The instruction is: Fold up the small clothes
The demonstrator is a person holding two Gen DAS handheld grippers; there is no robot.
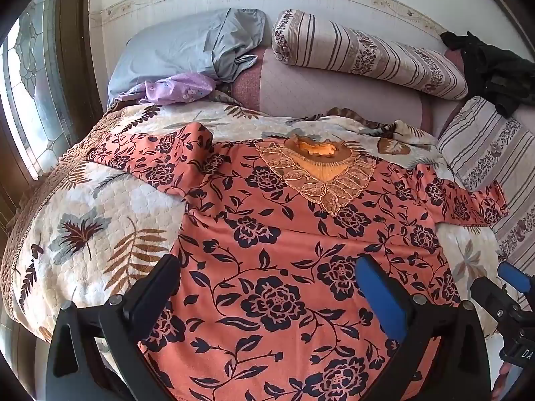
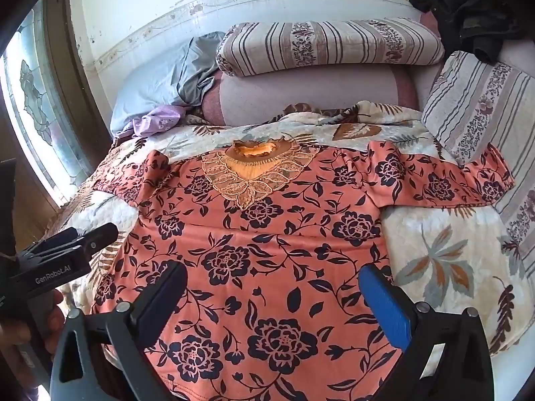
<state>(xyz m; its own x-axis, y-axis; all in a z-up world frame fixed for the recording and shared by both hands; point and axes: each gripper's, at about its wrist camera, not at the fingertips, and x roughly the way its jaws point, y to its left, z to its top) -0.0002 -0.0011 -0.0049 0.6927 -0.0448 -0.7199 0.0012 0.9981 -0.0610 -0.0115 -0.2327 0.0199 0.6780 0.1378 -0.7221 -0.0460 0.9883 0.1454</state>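
A coral-orange top with dark flower print (image 1: 277, 234) (image 2: 267, 234) lies spread flat, front up, on the leaf-patterned quilt (image 1: 93, 220) (image 2: 444, 254). Its lace collar (image 1: 321, 173) (image 2: 254, 173) points away from me and both sleeves (image 1: 150, 153) (image 2: 444, 177) are stretched out sideways. My left gripper (image 1: 267, 277) hovers open over the lower body of the top, nothing between its fingers. My right gripper (image 2: 274, 287) also stands open above the lower part of the top, empty. Each gripper shows at the edge of the other's view, the right (image 1: 511, 287) and the left (image 2: 67, 250).
A grey pillow (image 1: 187, 46) (image 2: 160, 80) and a lilac cloth (image 1: 174, 90) lie at the far left. A striped bolster (image 1: 367, 53) (image 2: 327, 46) and a striped cushion (image 2: 481, 107) sit at the back and right. Dark clothing (image 2: 468, 10) is piled at the far right. A window (image 1: 30, 100) is on the left.
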